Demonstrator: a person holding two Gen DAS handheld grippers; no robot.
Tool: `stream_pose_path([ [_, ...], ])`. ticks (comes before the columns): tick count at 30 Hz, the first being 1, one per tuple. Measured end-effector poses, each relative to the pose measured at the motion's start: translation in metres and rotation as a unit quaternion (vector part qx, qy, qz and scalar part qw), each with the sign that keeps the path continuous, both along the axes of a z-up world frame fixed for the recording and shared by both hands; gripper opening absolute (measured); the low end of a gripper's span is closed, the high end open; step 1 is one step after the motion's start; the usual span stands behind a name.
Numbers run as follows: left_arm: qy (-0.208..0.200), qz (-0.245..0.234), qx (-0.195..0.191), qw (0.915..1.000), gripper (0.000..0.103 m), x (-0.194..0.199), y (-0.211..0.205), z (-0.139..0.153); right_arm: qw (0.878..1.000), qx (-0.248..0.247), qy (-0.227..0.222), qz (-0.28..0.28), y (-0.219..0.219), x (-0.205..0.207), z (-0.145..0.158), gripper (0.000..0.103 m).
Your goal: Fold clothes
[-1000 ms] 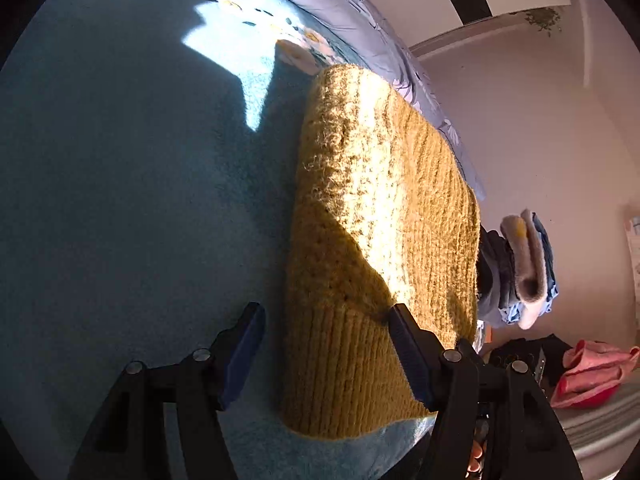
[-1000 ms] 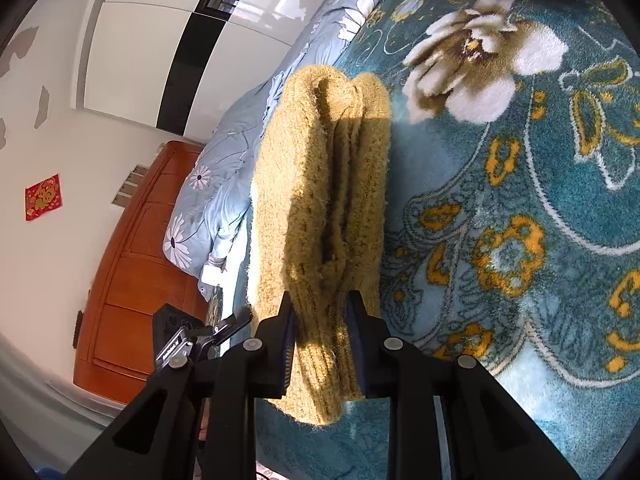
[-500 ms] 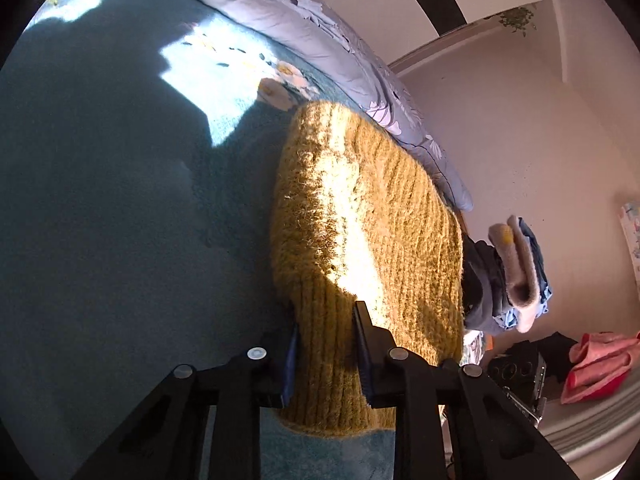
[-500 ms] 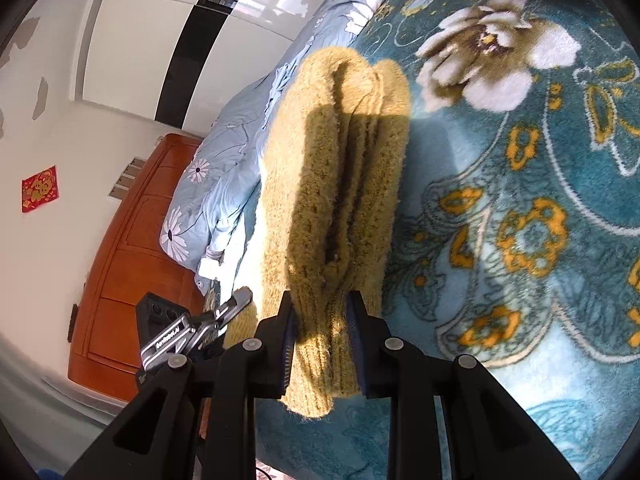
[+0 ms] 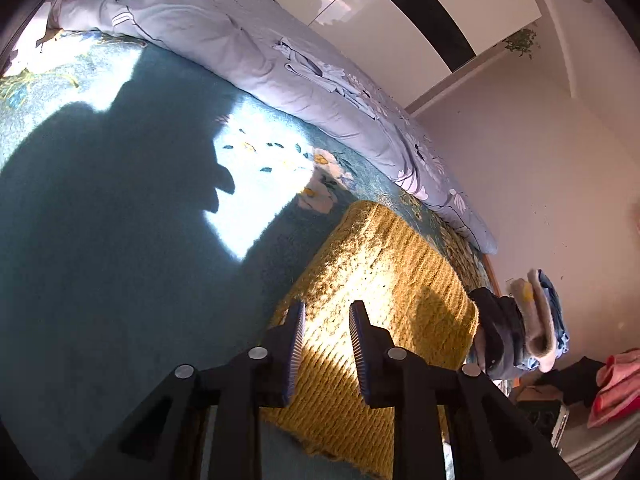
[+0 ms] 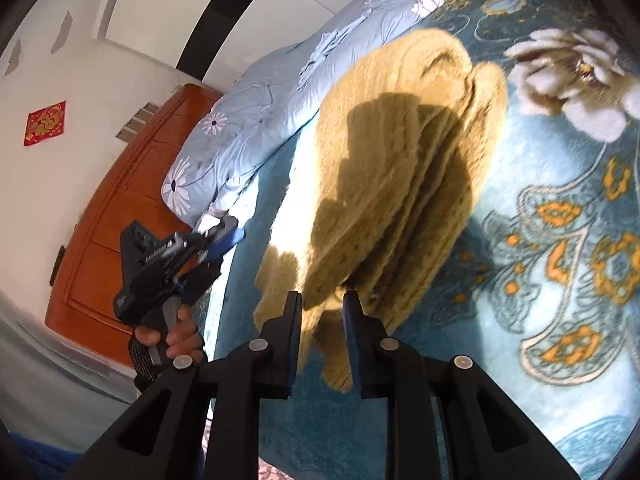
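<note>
A folded mustard-yellow knit sweater (image 5: 384,304) lies on the teal flowered blanket (image 5: 120,264). My left gripper (image 5: 326,312) is above the sweater's near edge, jaws narrowly apart with nothing between them. In the right wrist view the sweater (image 6: 392,184) is lifted off the blanket (image 6: 560,280) and blurred. My right gripper (image 6: 320,300) is shut on its near edge. The left gripper (image 6: 172,264) shows there at the left, held by a hand, clear of the sweater.
A light blue flowered duvet (image 5: 240,52) lies along the far side of the bed. A stack of folded clothes (image 5: 524,320) sits past the sweater at the bed's edge, with pink cloth (image 5: 612,380) beyond. A wooden headboard (image 6: 120,216) is at the left.
My left gripper has let go of the sweater's edge and drawn back and up. My right gripper has kept its hold and lifted the sweater's end off the blanket.
</note>
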State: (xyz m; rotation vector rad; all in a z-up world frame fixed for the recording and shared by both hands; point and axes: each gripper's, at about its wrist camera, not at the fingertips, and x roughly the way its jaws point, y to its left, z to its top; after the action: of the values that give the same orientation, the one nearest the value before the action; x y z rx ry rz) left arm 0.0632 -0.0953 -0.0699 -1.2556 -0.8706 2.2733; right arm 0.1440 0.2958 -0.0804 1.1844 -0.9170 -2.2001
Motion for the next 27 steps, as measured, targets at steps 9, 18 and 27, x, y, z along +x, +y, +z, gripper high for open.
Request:
stream_pose_path([
  [9,-0.111,0.042,0.121,0.9856,0.075,0.055,0.004,-0.059,0.997,0.023,-0.004,-0.080,0.070,-0.068,0.000,0.069],
  [18,-0.117,0.021,0.137,0.9835,0.089,0.045,0.045,-0.057,0.996,-0.006,-0.036,-0.081,0.083,-0.128,-0.019,0.086],
  [27,-0.105,0.019,0.097,0.9895,0.094,0.042,0.066,-0.046,0.996,-0.007,-0.058,-0.066,0.075,-0.160,-0.031,0.096],
])
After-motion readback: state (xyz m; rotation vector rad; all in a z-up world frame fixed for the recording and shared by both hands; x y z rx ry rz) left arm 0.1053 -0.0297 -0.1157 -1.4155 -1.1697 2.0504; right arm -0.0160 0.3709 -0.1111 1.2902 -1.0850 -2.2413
